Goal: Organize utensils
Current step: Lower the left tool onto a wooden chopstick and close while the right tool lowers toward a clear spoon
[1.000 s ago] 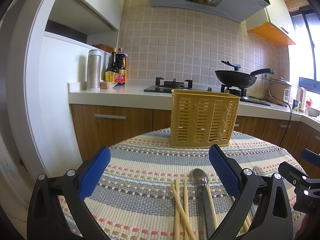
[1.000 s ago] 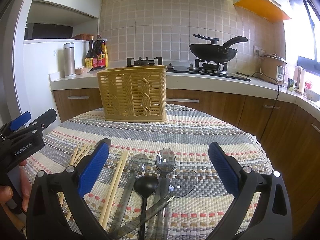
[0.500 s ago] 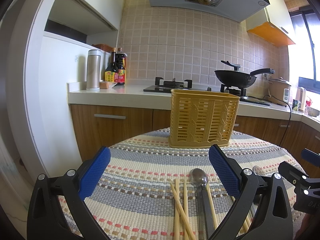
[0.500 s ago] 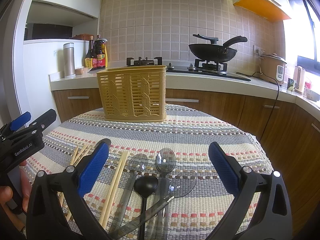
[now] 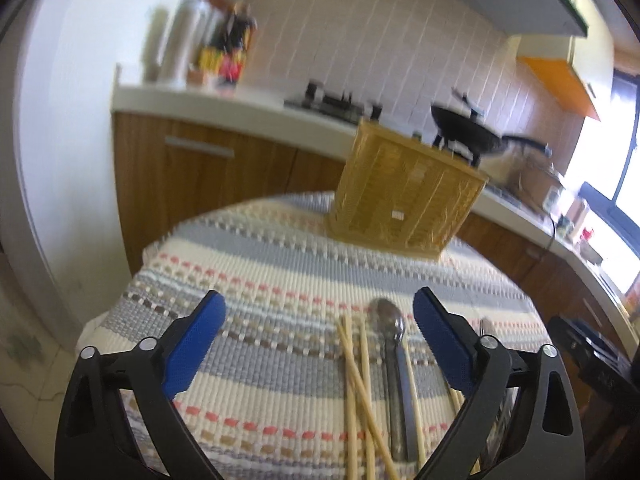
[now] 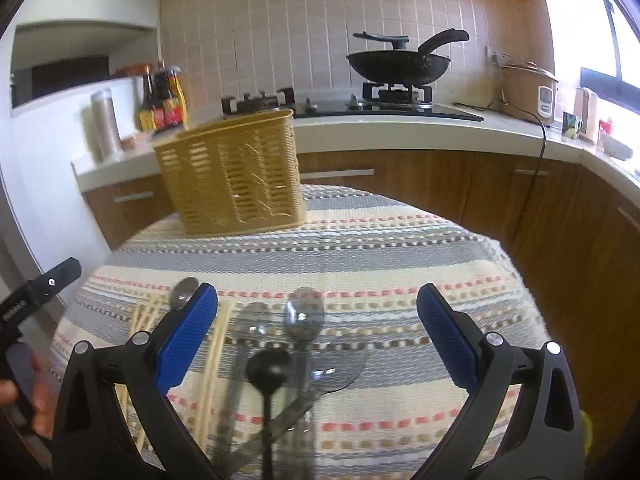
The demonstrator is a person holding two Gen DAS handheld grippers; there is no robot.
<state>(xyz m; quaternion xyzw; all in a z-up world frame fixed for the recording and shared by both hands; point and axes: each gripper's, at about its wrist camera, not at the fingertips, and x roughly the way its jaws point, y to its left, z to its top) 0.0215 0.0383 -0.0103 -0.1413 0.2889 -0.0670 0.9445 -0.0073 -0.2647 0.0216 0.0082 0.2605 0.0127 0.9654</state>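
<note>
A: Utensils first. Where are they, and why laid out like that?

B: They lie flat along the near edge of the surface (image 6: 400, 248), on the striped cloth, all with handles toward the person. That leaves each handle end free to be pinched without turning anything round. At the left are the chopsticks (image 5: 356, 384), a loose bundle, some crossing each other. Just right of them lies a metal spoon (image 5: 387, 316), bowl pointing to the far edge.

A: And the left tongs (image 5: 318, 334)?

B: Spread wide but starting to close, with nothing pressed between the pads. The chopsticks and that spoon lie in the gap between them, so I judge one of those is the intended pick; which one I cannot tell.

A: Further right?

B: A cluster of spoons: a clear one (image 6: 304, 312), a black one (image 6: 268, 366) overlapping it, and others under them, blurred. The right tongs (image 6: 318, 334) hang over this cluster, spread wide, pinching nothing. Each pair of tongs seems to have its own pile to work on.

A: Where should it all go?

B: Into the yellow basket (image 6: 232, 176), upright near the far edge, a little to the left. It looks empty through the slats, though I cannot see inside. It stands well apart from the utensils, probably to keep room for lifting long pieces upright before dropping them in.

A: Any risk?

B: The crossed chopsticks may drag a neighbour along.
</note>
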